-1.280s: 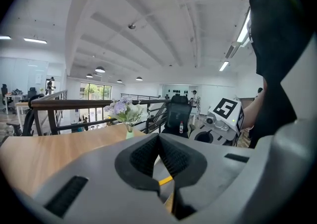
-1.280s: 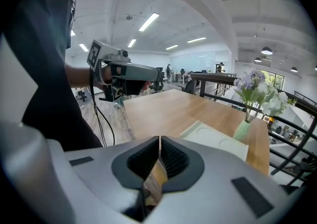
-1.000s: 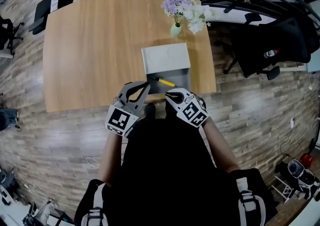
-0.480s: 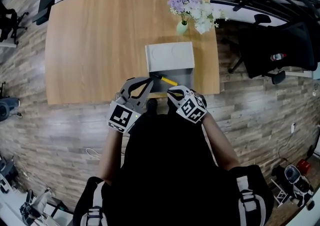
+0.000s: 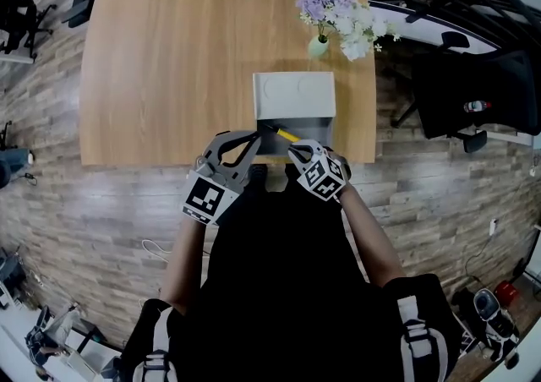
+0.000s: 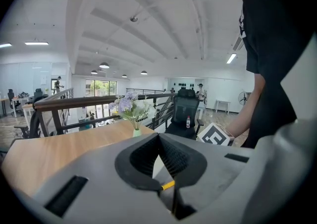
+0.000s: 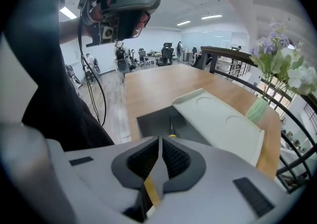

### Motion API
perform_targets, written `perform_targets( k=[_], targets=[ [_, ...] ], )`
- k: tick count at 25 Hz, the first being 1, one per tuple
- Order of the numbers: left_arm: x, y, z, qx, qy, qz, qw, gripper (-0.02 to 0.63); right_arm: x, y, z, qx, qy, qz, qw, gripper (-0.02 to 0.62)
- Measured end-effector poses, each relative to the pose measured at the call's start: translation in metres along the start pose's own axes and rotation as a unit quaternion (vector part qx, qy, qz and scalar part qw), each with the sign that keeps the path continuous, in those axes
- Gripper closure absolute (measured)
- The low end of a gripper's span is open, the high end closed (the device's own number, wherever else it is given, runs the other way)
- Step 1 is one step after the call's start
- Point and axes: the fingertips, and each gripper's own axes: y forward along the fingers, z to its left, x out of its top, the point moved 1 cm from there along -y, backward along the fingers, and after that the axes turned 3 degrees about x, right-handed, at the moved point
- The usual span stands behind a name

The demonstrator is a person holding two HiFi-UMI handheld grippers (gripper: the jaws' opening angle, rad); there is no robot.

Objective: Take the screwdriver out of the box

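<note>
jaws of the left hand-held gripper (image 5: 252, 139) are pressed together with nothing pinched, tip just beside the near left corner of the box (image 5: 326, 127). a sliver of yellow shows through the gap under its pads. box sits at the near edge of the wood surface (image 5: 169, 68), pale lid (image 5: 294, 95) flipped open on the far side, dark inside facing up. screwdriver (image 5: 283, 133) is over the near left part of the box, metal shaft pointing into the dark interior; can't tell if the tip touches the bottom. right hand-held gripper (image 5: 292, 149) is clamped on its yellow handle at the near rim. further right and back, a green vase (image 5: 318, 47) of flowers stands beyond the lid.
</note>
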Motion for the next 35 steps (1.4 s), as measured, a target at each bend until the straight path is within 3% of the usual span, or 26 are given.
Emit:
perform_targets(
  k=[15,19,35],
  targets=[
    [-0.005,-0.010,-0.001,0.020,-0.004,0.019,0.9996,0.584,-0.030,0.042,-0.022,0.004,0.004,0.059,0.998,0.563],
    [-0.008,-0.014,0.000,0.027,-0.006,0.021,0.9994,0.584,-0.029,0.049,-0.022,0.015,0.002,0.064,0.998,0.479],
    [-0.015,-0.030,-0.004,0.066,-0.024,0.027,0.9972,0.584,-0.043,0.070,-0.030,0.003,-0.011,0.106,0.994,0.477]
  ],
)
